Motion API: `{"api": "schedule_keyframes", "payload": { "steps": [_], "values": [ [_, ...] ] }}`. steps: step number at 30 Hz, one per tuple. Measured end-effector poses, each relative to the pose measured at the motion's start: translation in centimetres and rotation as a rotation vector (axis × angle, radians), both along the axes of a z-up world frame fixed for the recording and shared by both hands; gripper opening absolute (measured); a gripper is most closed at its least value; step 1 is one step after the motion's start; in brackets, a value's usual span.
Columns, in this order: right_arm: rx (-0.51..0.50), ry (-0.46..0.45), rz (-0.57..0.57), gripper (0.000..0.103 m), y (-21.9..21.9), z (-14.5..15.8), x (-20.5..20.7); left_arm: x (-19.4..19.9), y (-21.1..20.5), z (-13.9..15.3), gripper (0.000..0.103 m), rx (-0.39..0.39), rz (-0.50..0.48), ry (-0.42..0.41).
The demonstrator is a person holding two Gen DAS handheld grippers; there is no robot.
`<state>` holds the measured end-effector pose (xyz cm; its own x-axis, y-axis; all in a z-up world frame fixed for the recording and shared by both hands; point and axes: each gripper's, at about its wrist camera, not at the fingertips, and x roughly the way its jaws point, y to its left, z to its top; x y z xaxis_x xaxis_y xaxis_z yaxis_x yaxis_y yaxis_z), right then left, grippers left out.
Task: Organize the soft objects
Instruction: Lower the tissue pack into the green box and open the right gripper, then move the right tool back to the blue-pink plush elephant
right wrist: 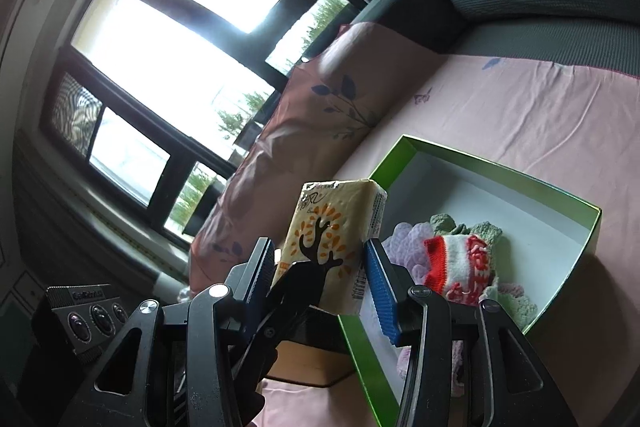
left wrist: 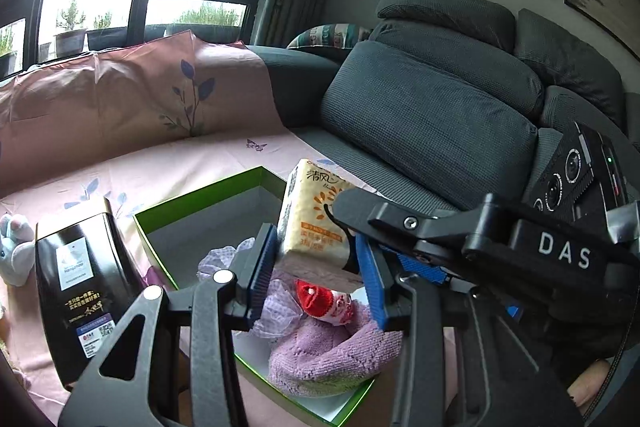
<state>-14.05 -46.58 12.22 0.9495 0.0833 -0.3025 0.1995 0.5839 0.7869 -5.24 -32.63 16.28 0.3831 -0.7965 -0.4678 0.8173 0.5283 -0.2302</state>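
Tissue pack [right wrist: 332,243] betw. right gripper [right wrist: 320,275] jaws, clamped.

Glossy plastic wrap on tissue pack [right wrist: 334,247]. Matt green card box [right wrist: 568,199], smooth white inside. Fluffy purple towel [left wrist: 332,355]. Knitted red-white sock [right wrist: 460,263]. Glossy black tin [left wrist: 86,287]. Ribbed blue tool pads [right wrist: 380,291].

Tissue pack [right wrist: 334,247]: soft, rectangular, cream wrapper printed with an orange tree motif and dark trunk; raised above the box, tilted, clamped at both sides. Green box [right wrist: 500,171]: open-topped, white interior, resting on the pink sheet. Inside the box, piled at one end: lilac knitted cloth [left wrist: 332,355]; red-and-white knitted piece [left wrist: 326,301] lying on top; pale lilac mesh fabric [left wrist: 280,297] alongside; grey-green textured cloth [right wrist: 480,227] behind.
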Motion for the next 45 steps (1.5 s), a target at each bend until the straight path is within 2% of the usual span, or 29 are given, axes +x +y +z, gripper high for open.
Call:
{"api": "schedule_keyframes", "payload": {
  "steps": [9,20,28,30,33,35,38,42,45],
  "values": [
    [0.06,0.05,-0.055,0.05,-1.5,-1.9,0.0,0.7,-2.4,-1.7,0.038,0.057,-0.022,0.046],
    [0.068,0.124,-0.112,0.05,-2.3,-2.7,-0.1,0.5,-4.3,-3.0,0.039,0.132,-0.026,0.062],
    [0.08,0.148,-0.151,0.05,-2.9,-3.2,-0.4,0.6,-4.7,-3.6,0.042,0.15,-0.033,0.105],
    [0.084,0.148,-0.167,0.05,-2.9,-3.1,-0.6,0.5,-4.5,-3.5,0.045,0.146,-0.031,0.111],
    [0.073,0.155,-0.19,0.05,-2.9,-2.6,-1.0,0.2,-3.9,-2.9,0.056,0.14,-0.029,0.093],
    [0.059,0.148,-0.211,0.06,-2.7,-2.2,-1.3,0.0,-3.0,-2.2,0.067,0.108,-0.027,0.084],
    [0.05,0.124,-0.226,0.067,-2.5,-1.8,-1.7,0.0,-1.2,-1.1,0.081,0.063,0.005,0.081],
    [0.027,0.115,-0.241,0.07,-2.0,-1.2,-2.0,0.1,1.8,0.4,0.091,-0.009,0.05,0.091],
    [-0.001,0.098,-0.255,0.079,-1.5,-0.7,-2.1,0.0,4.5,1.0,0.099,-0.032,0.093,0.079]
  ]
}}
